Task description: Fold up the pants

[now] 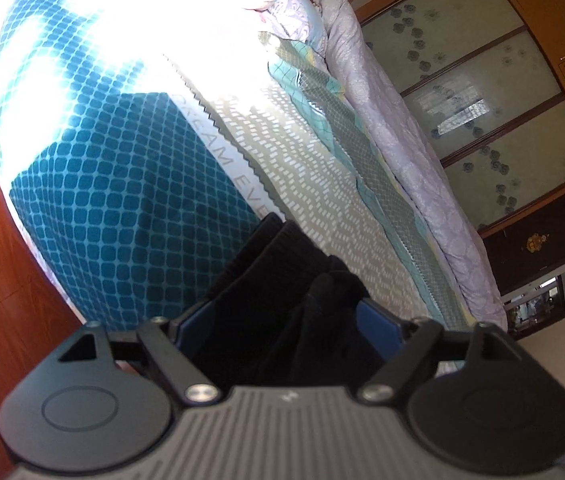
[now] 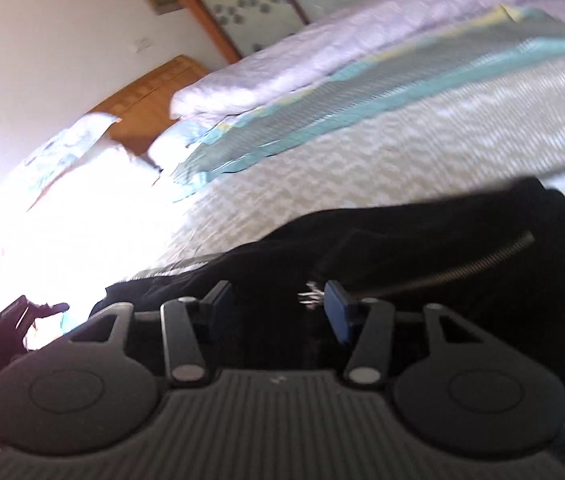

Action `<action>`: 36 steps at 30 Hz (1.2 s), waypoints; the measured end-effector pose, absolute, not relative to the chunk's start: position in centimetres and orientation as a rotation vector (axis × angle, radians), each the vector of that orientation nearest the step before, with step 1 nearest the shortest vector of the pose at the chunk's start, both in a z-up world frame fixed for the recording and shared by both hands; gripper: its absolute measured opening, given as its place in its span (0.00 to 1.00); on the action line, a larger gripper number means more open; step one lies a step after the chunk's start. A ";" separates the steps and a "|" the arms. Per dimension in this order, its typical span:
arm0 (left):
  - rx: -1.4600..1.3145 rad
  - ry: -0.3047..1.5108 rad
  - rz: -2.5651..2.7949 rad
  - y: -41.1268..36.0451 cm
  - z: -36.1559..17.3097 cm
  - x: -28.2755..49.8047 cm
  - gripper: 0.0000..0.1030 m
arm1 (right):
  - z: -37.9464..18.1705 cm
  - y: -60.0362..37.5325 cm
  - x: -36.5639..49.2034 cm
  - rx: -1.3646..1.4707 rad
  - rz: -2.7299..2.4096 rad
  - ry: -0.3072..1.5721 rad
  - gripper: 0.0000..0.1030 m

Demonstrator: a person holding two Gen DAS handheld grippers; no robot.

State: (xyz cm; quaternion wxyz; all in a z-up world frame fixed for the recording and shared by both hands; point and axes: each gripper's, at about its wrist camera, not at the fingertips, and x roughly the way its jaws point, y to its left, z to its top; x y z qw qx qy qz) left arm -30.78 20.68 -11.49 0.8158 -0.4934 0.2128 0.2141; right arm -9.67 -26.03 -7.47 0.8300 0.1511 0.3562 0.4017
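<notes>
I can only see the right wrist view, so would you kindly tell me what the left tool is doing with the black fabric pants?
Observer: The left tool has its jaws wide, with the black fabric pants bunched between its blue pads. I cannot tell whether they press on the cloth.
Operator: Thank you. Which part of the garment is there?
Observer: A ribbed knit band stands just ahead of the pads.
Operator: And what lies beyond it?
Observer: A white strip printed with grey letters runs across the bed, beside the teal checked bedcover.
</notes>
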 end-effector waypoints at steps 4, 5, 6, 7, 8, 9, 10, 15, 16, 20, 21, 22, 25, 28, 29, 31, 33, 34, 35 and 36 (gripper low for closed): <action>-1.122 0.447 0.436 20.9 -13.5 -31.2 0.89 | -7.6 -23.0 -10.7 0.270 0.932 0.789 0.53; -1.160 0.432 0.424 20.9 -14.2 -31.3 0.92 | -7.8 -22.3 -11.0 0.261 0.946 0.808 0.53; -1.188 0.425 0.415 20.9 -14.7 -31.3 0.94 | -8.1 -21.3 -11.0 0.255 0.957 0.825 0.53; -1.206 0.420 0.410 20.9 -15.2 -31.2 0.95 | -8.2 -20.5 -11.2 0.252 0.972 0.841 0.53; -1.214 0.411 0.408 20.9 -15.4 -31.2 0.95 | -8.8 -19.2 -10.7 0.249 0.987 0.857 0.53; -1.227 0.404 0.402 21.1 -15.6 -31.4 0.95 | -8.8 -18.5 -10.9 0.244 1.003 0.868 0.53; -1.252 0.393 0.394 21.4 -15.7 -31.7 0.95 | -8.8 -17.5 -11.1 0.231 1.022 0.876 0.53; -1.290 0.290 0.437 24.0 -15.6 -34.1 0.95 | -6.9 -11.6 -12.4 0.114 1.166 0.846 0.53; -1.270 0.297 0.429 24.4 -15.4 -33.9 0.95 | -6.5 -10.3 -12.7 0.098 1.201 0.839 0.53; -1.033 0.395 0.339 25.0 -13.3 -30.2 0.97 | -6.6 -5.9 -13.7 0.052 1.291 0.862 0.53; -0.977 0.428 0.305 25.0 -13.1 -29.0 0.97 | -6.9 -4.9 -14.0 0.037 1.303 0.879 0.53; -0.944 0.465 0.280 25.2 -13.3 -27.8 0.98 | -7.1 -4.2 -14.4 0.020 1.310 0.890 0.53; -0.904 0.552 0.278 25.3 -14.4 -25.3 0.89 | -7.7 -3.1 -15.4 -0.004 1.317 0.912 0.53; -0.893 0.566 0.190 24.3 -12.9 -24.4 0.46 | -8.3 -3.5 -15.7 -0.010 1.297 0.926 0.53; -0.939 0.542 0.146 24.1 -12.4 -24.5 0.42 | -8.4 -3.7 -15.7 -0.009 1.286 0.925 0.53; -1.010 0.479 0.051 23.3 -10.8 -24.8 0.25 | -8.7 -4.1 -15.0 0.011 1.253 0.923 0.53; -0.953 0.448 0.030 21.0 -8.2 -24.3 0.25 | -9.0 -4.3 -13.9 0.050 1.197 0.924 0.53; -0.913 0.447 0.017 19.8 -7.0 -23.6 0.25 | -9.3 -4.3 -13.3 0.061 1.161 0.928 0.53; -0.887 0.454 -0.005 18.7 -6.1 -22.6 0.25 | -9.8 -4.3 -12.7 0.065 1.124 0.943 0.53; -0.870 0.465 -0.031 17.6 -5.5 -21.5 0.25 | -10.5 -4.3 -12.1 0.069 1.086 0.974 0.52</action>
